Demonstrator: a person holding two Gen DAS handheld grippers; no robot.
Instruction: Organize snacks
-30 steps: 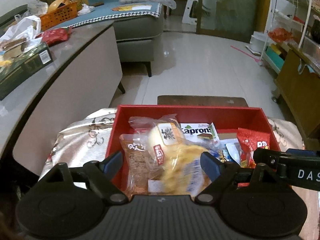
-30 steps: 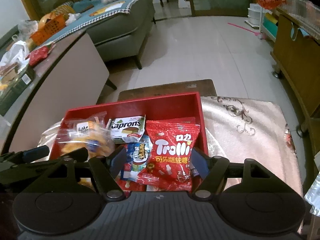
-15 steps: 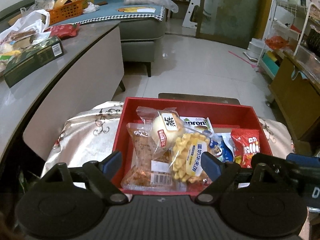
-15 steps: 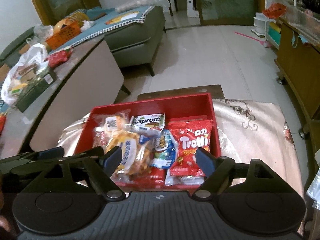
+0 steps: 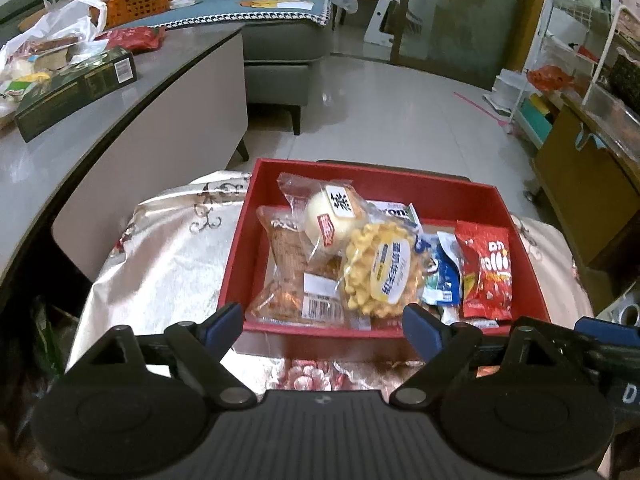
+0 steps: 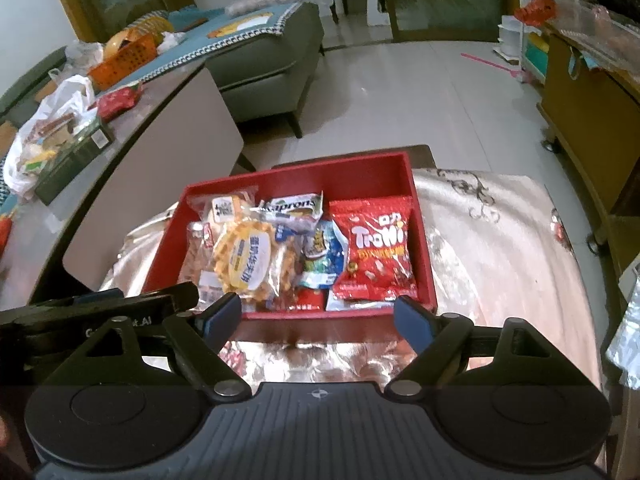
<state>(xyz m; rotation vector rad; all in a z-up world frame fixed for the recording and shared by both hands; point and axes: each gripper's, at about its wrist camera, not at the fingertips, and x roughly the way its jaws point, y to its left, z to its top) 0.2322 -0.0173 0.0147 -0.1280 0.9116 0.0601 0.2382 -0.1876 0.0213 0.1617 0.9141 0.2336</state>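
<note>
A red box [image 5: 280, 172] [image 6: 422, 216] sits on a low table with a shiny patterned cloth [image 5: 160, 248] [image 6: 500, 240]. It holds several snack packs: a yellow waffle pack [image 5: 380, 268] [image 6: 244, 256], a round bun pack [image 5: 332, 216], a brown cracker pack [image 5: 288, 264], a red Trolli bag [image 5: 488, 268] [image 6: 378, 248], blue packs [image 6: 322, 256] and a Kaprons pack [image 6: 296, 204]. My left gripper [image 5: 323, 322] is open and empty, held back above the box's near edge. My right gripper [image 6: 318, 318] is open and empty, also just short of the box.
A grey counter [image 5: 120, 92] on the left carries a dark green box [image 5: 76, 88], a white plastic bag [image 5: 60, 32] and a red packet [image 5: 132, 36]. A grey sofa [image 6: 264, 56] stands behind. A wooden cabinet [image 5: 588, 184] is on the right.
Both grippers have pulled back and risen from the box, so the whole box now shows. The snacks lie in the box, released.
</note>
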